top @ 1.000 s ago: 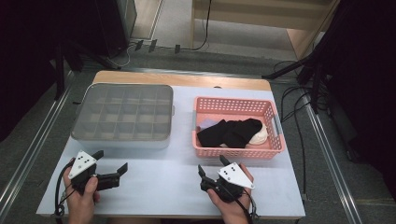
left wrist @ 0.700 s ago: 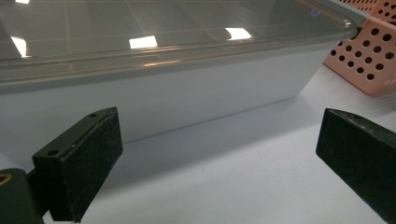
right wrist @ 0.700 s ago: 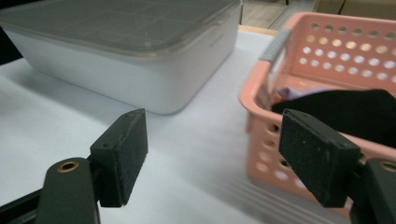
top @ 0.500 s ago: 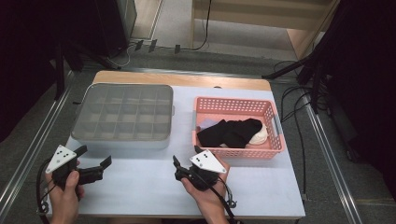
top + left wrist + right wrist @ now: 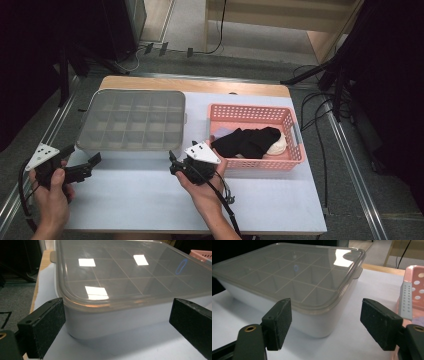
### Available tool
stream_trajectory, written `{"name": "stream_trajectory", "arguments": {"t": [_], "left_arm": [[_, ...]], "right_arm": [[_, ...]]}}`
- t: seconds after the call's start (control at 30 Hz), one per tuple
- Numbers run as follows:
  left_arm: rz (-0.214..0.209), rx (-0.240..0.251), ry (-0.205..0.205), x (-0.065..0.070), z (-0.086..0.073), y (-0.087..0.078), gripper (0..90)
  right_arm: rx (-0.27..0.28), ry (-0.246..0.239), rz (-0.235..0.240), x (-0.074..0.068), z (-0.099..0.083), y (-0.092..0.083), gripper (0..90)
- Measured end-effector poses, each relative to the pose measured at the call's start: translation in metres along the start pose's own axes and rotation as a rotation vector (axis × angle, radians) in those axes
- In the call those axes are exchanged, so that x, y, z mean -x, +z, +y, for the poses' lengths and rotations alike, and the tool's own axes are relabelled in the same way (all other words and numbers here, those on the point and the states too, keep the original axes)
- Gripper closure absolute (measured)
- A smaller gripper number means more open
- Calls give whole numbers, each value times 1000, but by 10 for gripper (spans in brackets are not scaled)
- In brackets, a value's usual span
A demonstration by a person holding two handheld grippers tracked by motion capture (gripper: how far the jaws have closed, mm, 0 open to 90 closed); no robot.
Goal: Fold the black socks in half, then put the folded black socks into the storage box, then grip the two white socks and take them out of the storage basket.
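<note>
Closing on that lid from where you stand is where trouble could start. Your right gripper point(image 5: 173, 167) has its jaws spread wide with nothing between them, aimed at the near right corner of the compartment box point(image 5: 131, 125); your left gripper point(image 5: 92, 162) is just as wide and empty, facing the near left corner. Neither pad touches the box yet.

The box sits on the left half of the table point(image 5: 150, 200), its clear lid point(image 5: 294, 270) on and overhanging the white walls as a thin lip. In the right gripper view that lip point(image 5: 329, 307) juts past the wall — if you bite too low, I'd expect the pads to press on the wall and drag the whole box rather than lift the lid. Bite on one corner alone and the lid may flex and spring off the pad.

Uneven lifting is the other risk: one hand rising ahead of the other could tilt the lid and jam it.

Watch your right hand point(image 5: 202, 185) too. It is close beside the near left corner of the pink basket point(image 5: 292, 165) holding the dark clothes point(image 5: 247, 141) — a sweep to the right could knock it.
</note>
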State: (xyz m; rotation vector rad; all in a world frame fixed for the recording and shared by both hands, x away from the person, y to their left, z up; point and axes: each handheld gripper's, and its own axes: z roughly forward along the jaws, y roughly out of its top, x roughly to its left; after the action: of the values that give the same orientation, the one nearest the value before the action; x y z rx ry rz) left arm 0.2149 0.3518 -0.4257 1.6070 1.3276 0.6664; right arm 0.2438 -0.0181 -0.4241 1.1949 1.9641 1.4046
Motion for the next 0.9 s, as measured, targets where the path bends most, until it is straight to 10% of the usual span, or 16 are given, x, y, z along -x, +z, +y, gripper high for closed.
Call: {"name": "stream_trajectory", "arguments": {"t": [0.9], "left_arm": [[-10, -53, -71, -34, 25, 46, 79]], "right_arm": [[-71, 101, -37, -2, 18, 58, 272]]}}
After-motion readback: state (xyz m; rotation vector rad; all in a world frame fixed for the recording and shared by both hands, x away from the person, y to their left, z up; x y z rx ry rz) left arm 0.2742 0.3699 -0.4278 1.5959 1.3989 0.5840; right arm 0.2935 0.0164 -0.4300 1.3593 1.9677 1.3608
